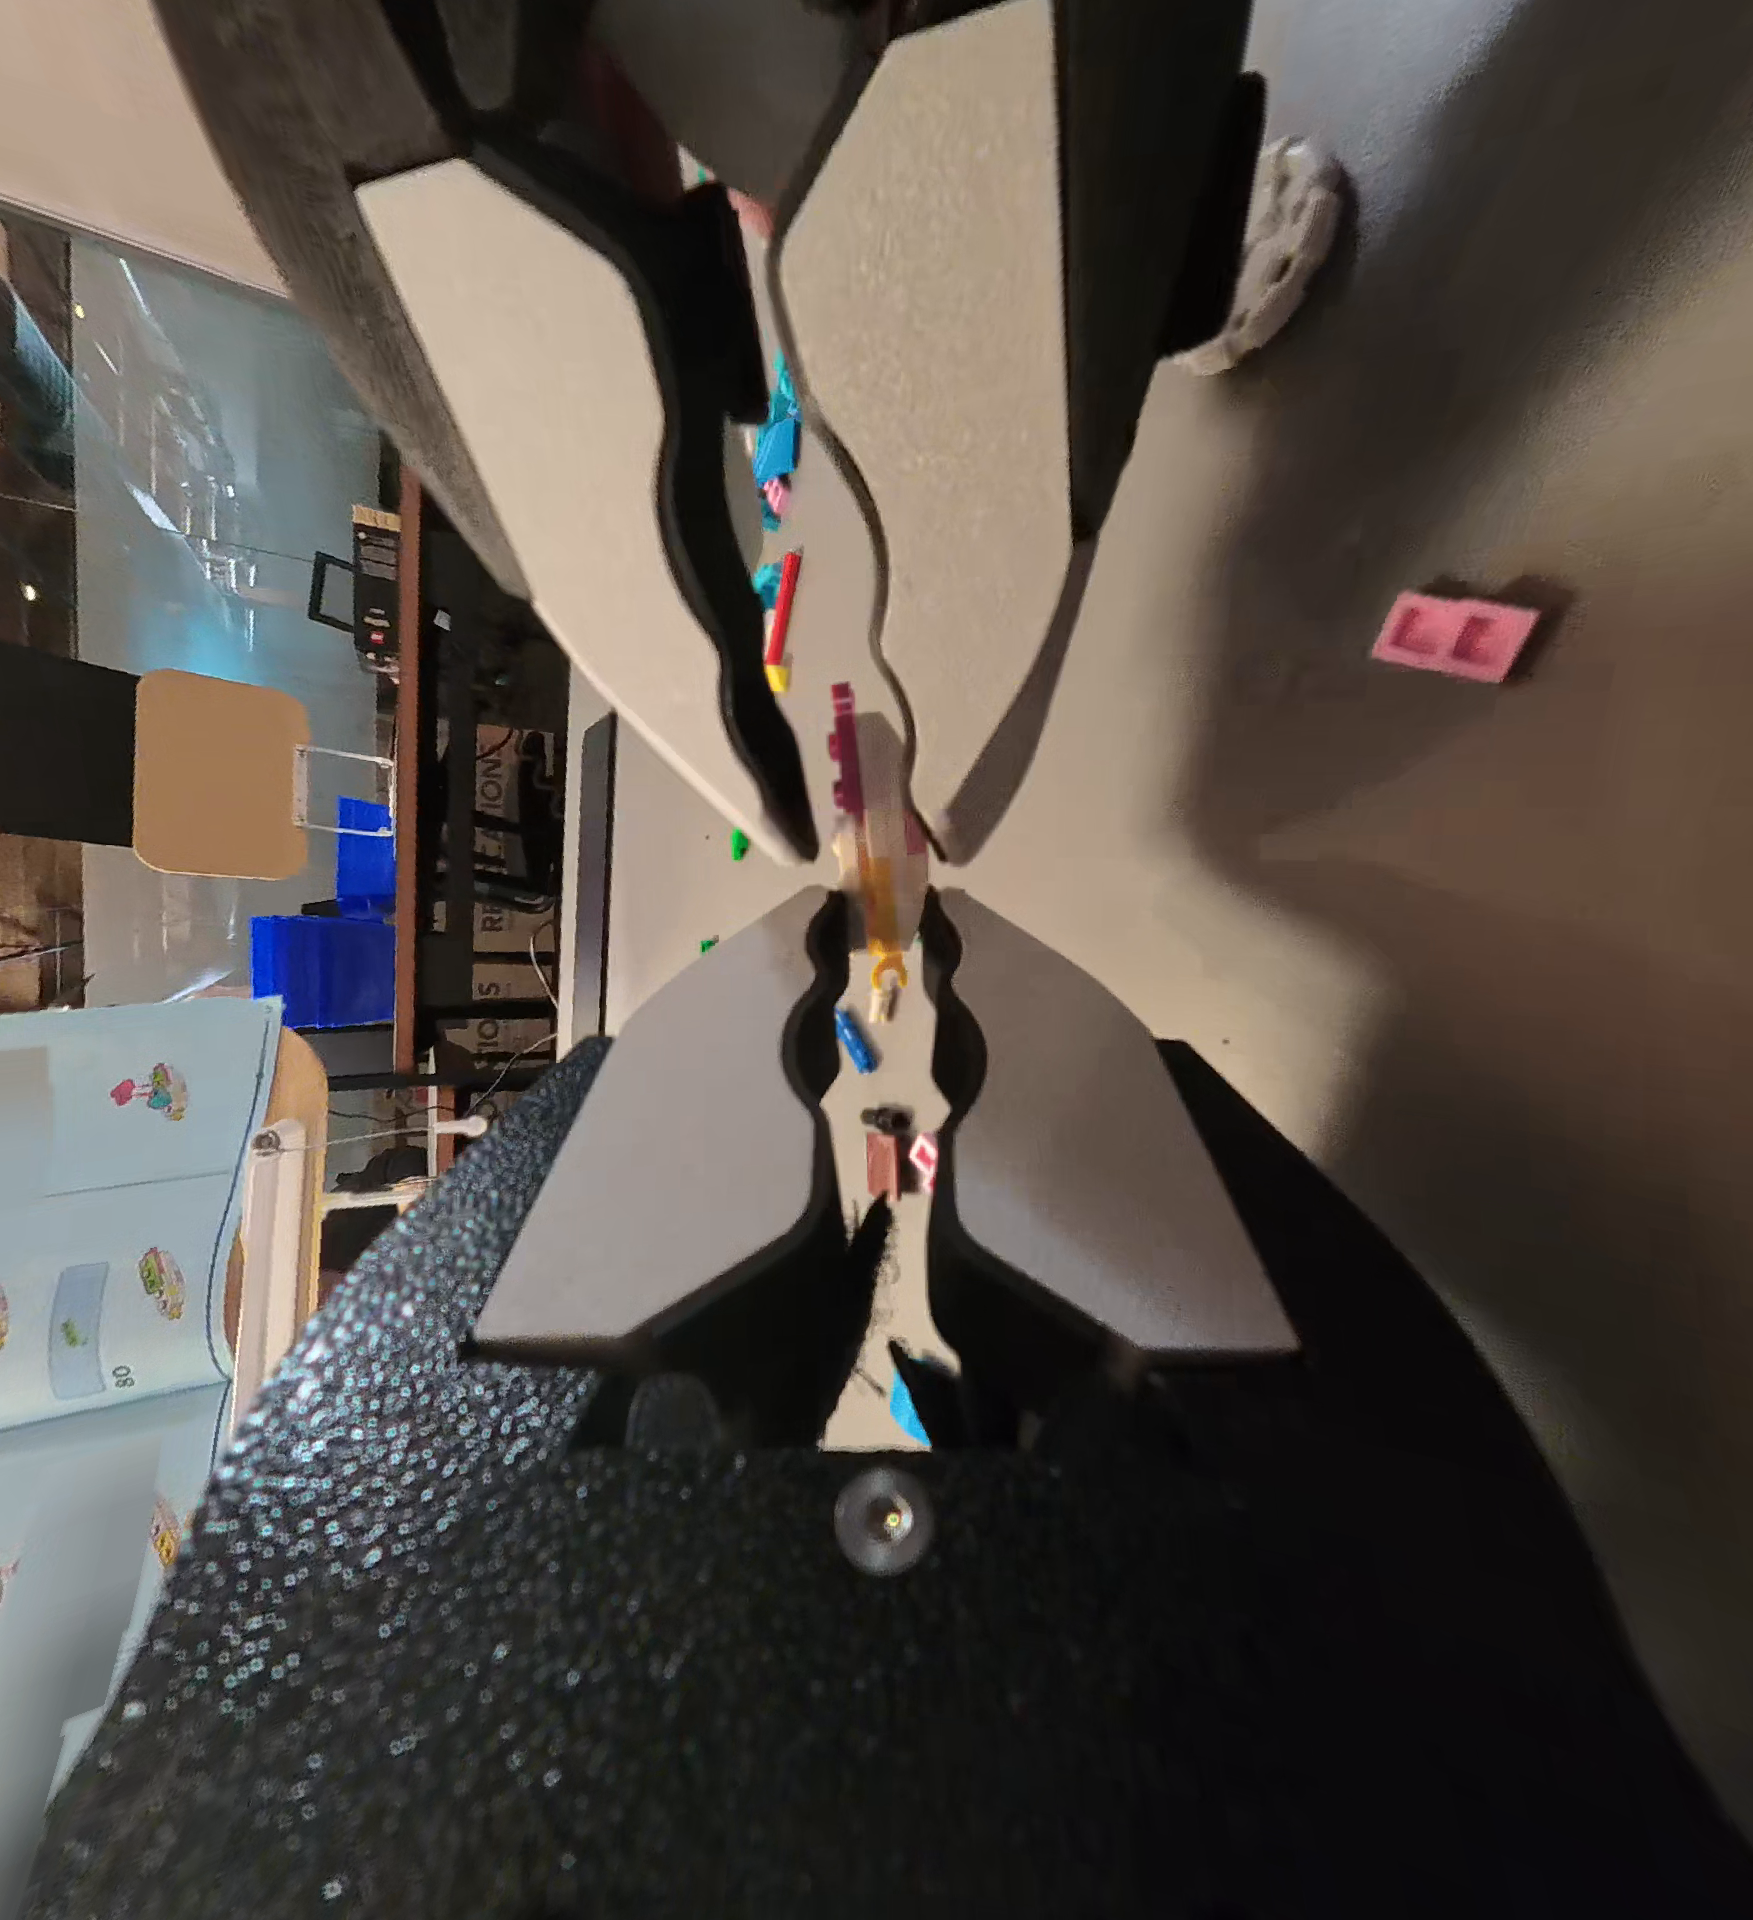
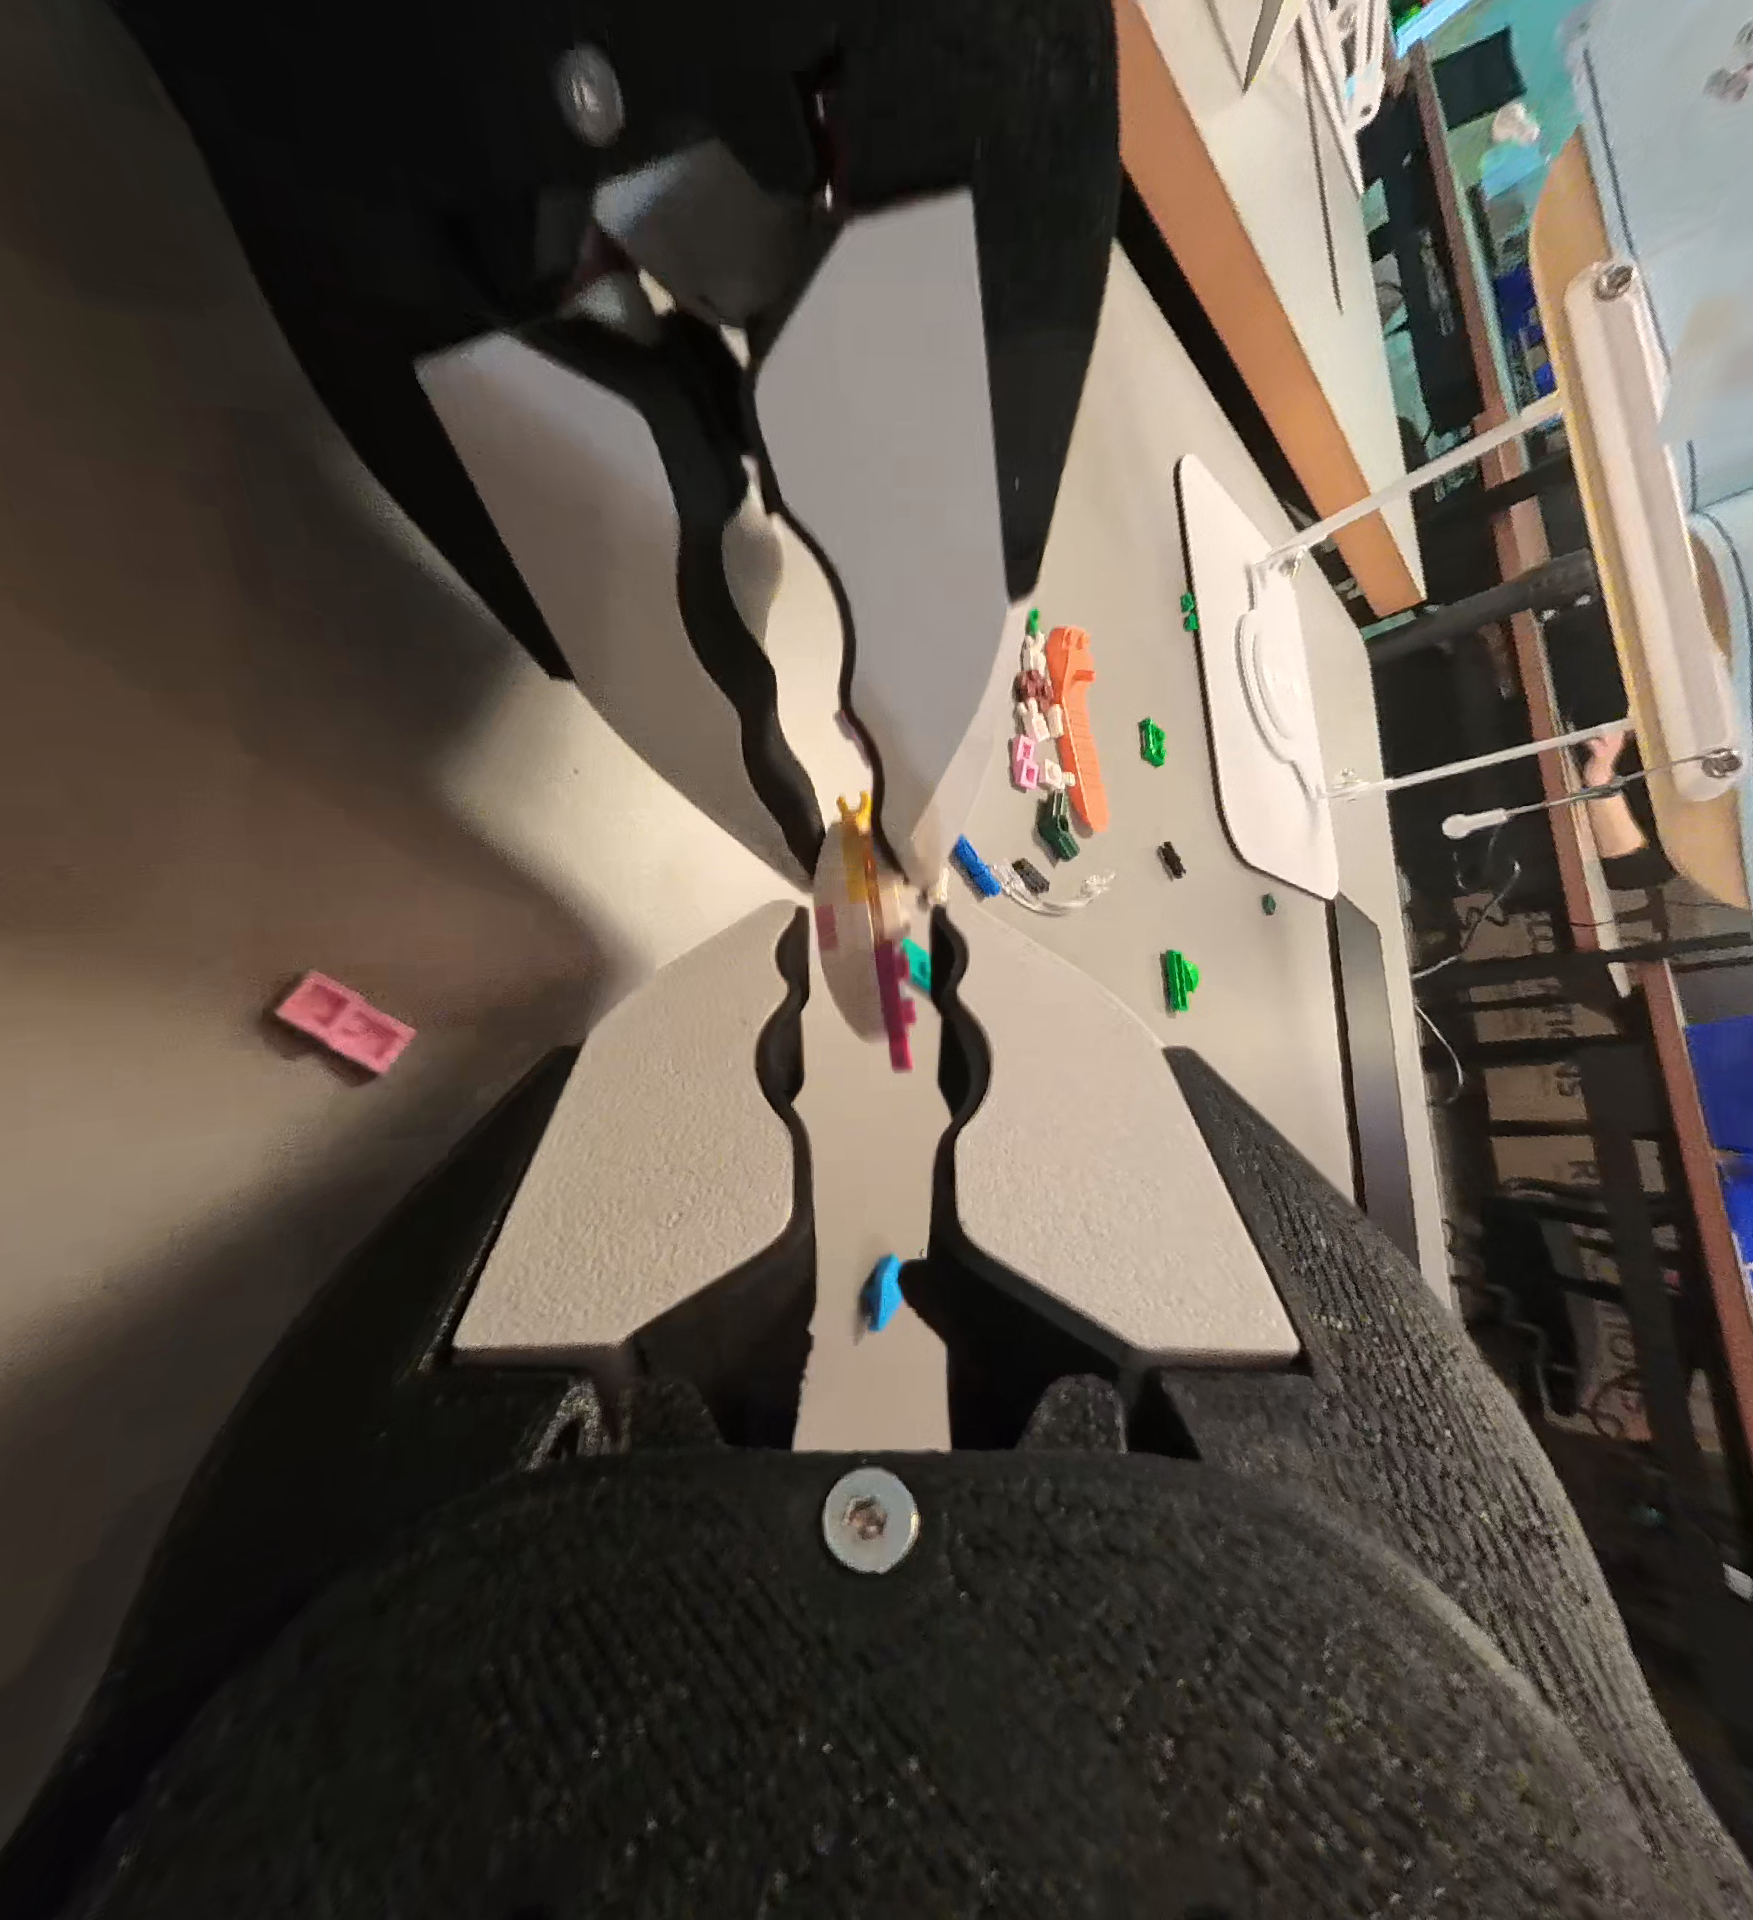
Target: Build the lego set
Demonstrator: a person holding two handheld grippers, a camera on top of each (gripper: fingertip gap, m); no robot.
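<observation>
A small lego build [image 1: 877,831], pale with yellow and magenta parts, is held above the grey table [image 1: 1474,935] between two grippers that meet tip to tip. The left gripper [image 1: 877,902] is closed narrowly on the yellow end of the build, and the right gripper [image 2: 867,920] is closed on the same piece from the opposite side, near its magenta plates. In each wrist view the other gripper fills the upper half of the frame and blocks much of the table beyond. A pink brick [image 1: 1456,636] lies well apart on bare table, in shadow. Seen through the gaps between the fingers are loose pieces: a red bar [image 1: 784,608], turquoise bits [image 1: 776,442], a small blue piece [image 1: 854,1039] and a brown brick [image 1: 884,1162]. Noted in the right wrist view are an orange brick separator [image 2: 1080,727] beside a cluster of white and pink pieces [image 2: 1033,717], scattered green pieces [image 2: 1176,979], and a white mat [image 2: 1256,675] under a clear stand [image 2: 1454,769]. An open instruction booklet [image 1: 93,1195] is propped at the table edge, with blue bins [image 1: 321,966] behind it.
</observation>
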